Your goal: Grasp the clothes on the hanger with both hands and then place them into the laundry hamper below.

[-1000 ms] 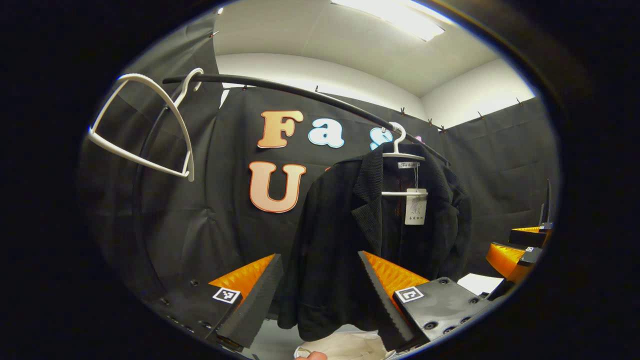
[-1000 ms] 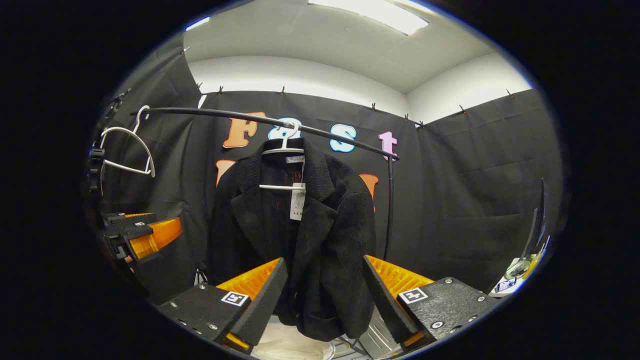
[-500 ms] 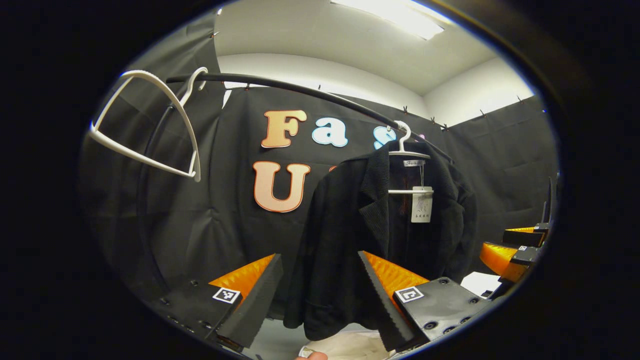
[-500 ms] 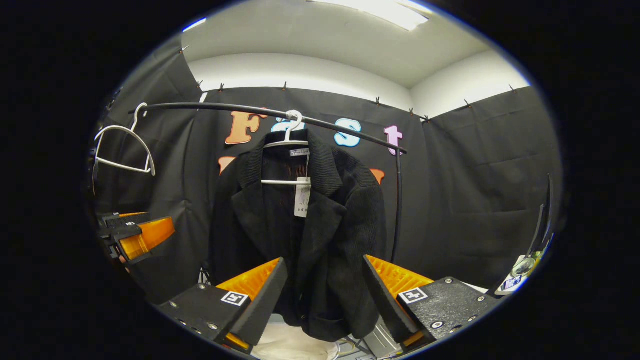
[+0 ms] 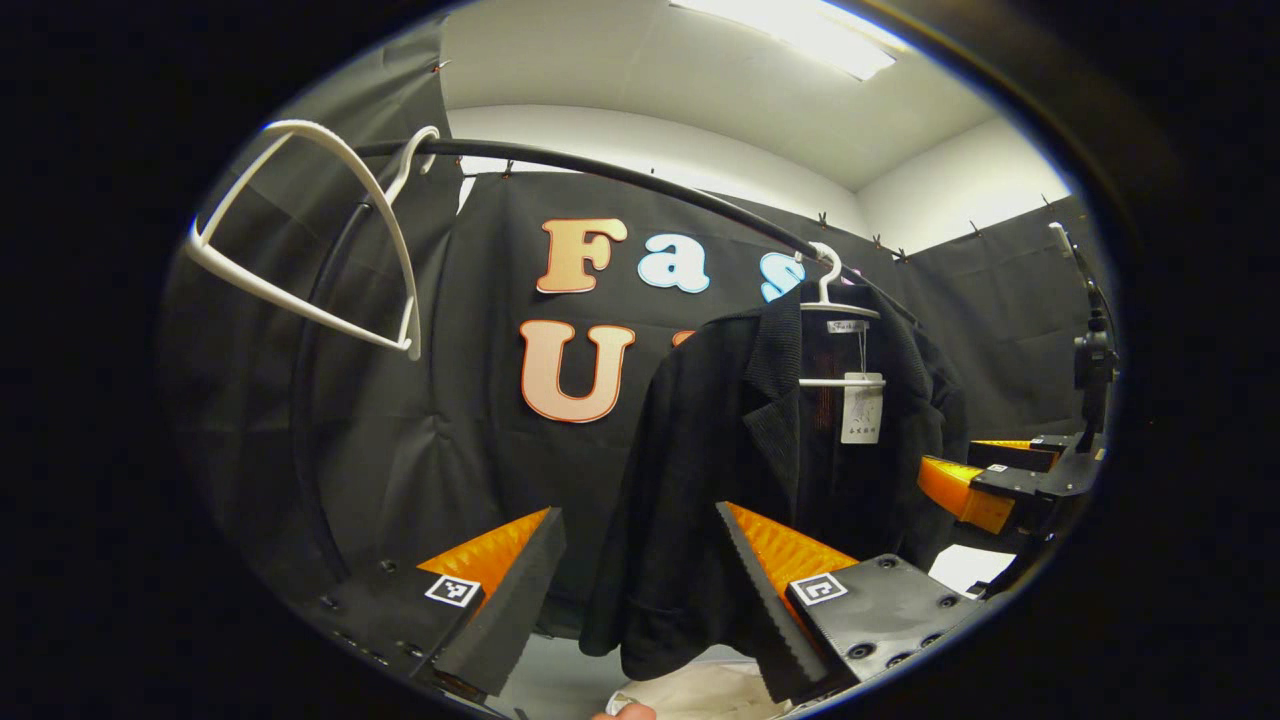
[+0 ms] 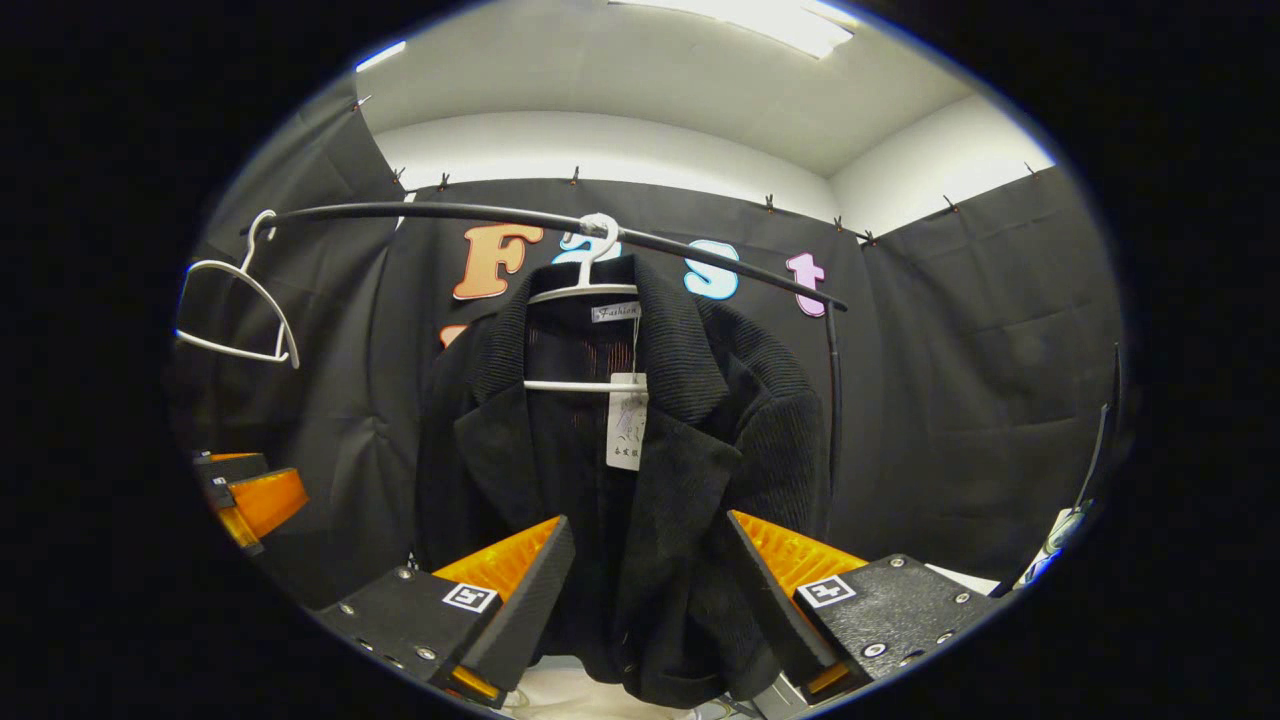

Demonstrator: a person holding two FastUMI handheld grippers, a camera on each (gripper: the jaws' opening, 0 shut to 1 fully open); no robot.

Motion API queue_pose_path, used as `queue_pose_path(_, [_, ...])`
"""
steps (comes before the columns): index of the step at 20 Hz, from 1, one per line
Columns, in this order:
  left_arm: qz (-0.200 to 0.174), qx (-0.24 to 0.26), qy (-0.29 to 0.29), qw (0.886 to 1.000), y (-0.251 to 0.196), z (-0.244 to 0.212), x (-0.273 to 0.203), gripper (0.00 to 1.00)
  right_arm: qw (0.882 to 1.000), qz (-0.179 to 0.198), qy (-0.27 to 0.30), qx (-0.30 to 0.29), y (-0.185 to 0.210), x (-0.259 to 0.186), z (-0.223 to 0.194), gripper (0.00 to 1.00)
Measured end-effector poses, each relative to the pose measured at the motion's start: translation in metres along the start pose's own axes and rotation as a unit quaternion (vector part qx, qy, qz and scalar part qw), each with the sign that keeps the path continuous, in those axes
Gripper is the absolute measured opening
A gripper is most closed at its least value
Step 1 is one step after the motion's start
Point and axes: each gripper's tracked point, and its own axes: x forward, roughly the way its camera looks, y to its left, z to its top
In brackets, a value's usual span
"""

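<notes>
A black jacket [image 5: 740, 480] [image 6: 620, 480] with a white tag hangs on a white hanger [image 5: 835, 300] [image 6: 590, 290] from a black curved rail [image 5: 640, 185] [image 6: 500, 215]. My left gripper [image 5: 640, 590] is open, its fingers framing the jacket's lower left side from a short distance. My right gripper [image 6: 645, 590] is open too, facing the jacket's front hem, which hangs between its fingers. The right gripper [image 5: 985, 490] also shows at the right edge of the left gripper view, and the left gripper [image 6: 250, 500] at the left edge of the right gripper view. A pale hamper rim [image 5: 700, 695] [image 6: 570, 690] peeks below the jacket.
An empty white hanger [image 5: 310, 230] [image 6: 235, 310] hangs at the left end of the rail. The rail's upright post [image 6: 832, 400] stands right of the jacket. Black cloth walls close the booth behind and to both sides.
Both grippers have moved closer to the jacket, which looks larger now. The right gripper has shifted inward in the left gripper view. Both stay open.
</notes>
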Motion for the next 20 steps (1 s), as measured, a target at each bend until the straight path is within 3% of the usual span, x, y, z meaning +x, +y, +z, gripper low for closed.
queue_pose_path(2, [0.003,0.002,-0.002,1.0,0.005,0.002,-0.002,0.96,1.0,-0.005,0.006,0.001,-0.001,0.018,-0.006,0.99])
queue_pose_path(4, [0.007,0.008,-0.004,1.0,0.009,0.004,-0.004,0.96,1.0,-0.009,0.015,0.008,-0.002,0.036,-0.014,0.93])
queue_pose_path(8, [0.012,0.014,-0.007,1.0,0.013,0.005,-0.007,0.93,1.0,-0.025,0.016,-0.007,-0.007,0.078,-0.028,0.93])
queue_pose_path(11, [0.007,0.007,-0.008,1.0,0.008,0.005,-0.008,0.93,0.996,-0.075,0.044,-0.023,-0.035,0.102,-0.047,0.94])
queue_pose_path(12, [-0.001,0.003,-0.008,1.0,0.005,0.005,-0.005,1.0,0.996,-0.074,0.049,-0.013,-0.038,0.108,-0.05,0.94])
queue_pose_path(15, [-0.045,-0.011,0.002,0.999,-0.023,-0.001,0.009,0.96,0.997,-0.066,0.045,0.016,-0.043,0.113,-0.046,0.91])
queue_pose_path(16, [-0.063,-0.015,0.005,0.998,-0.036,-0.004,0.017,0.96,0.997,-0.065,0.045,0.011,-0.047,0.111,-0.046,0.63])
queue_pose_path(20, [-0.119,-0.036,0.005,0.992,-0.09,-0.011,0.059,0.96,0.997,-0.057,0.043,-0.018,-0.061,0.101,-0.041,0.44])
